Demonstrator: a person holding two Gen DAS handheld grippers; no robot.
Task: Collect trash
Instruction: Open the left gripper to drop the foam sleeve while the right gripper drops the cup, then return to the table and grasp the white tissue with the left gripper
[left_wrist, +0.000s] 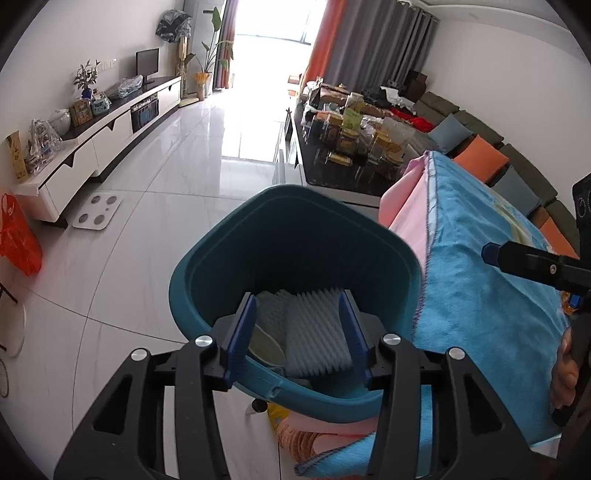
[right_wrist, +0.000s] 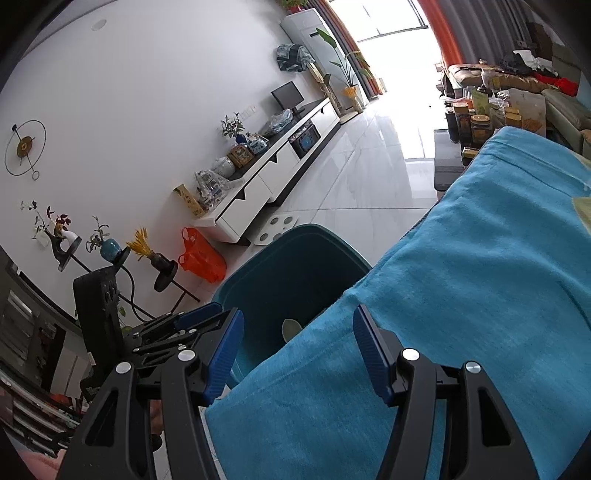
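Note:
A teal trash bin (left_wrist: 295, 236) stands on the floor beside a table covered with a blue towel (left_wrist: 480, 266). My left gripper (left_wrist: 297, 332) is over the bin's mouth with its jaws apart on either side of a white ribbed foam sheet (left_wrist: 317, 332); I cannot tell whether the pads touch it. A pale round piece lies in the bin (left_wrist: 266, 349). My right gripper (right_wrist: 295, 354) is open and empty over the towel's edge (right_wrist: 406, 332), next to the bin (right_wrist: 280, 280). The pale piece shows inside the bin (right_wrist: 291, 328).
A pink cloth (left_wrist: 402, 206) hangs under the towel. An orange bag (left_wrist: 18, 240) and a white scale (left_wrist: 98, 212) lie on the tiled floor by the TV cabinet (left_wrist: 110, 140). A coffee table with jars (left_wrist: 354, 144) and a sofa (left_wrist: 509, 170) lie beyond.

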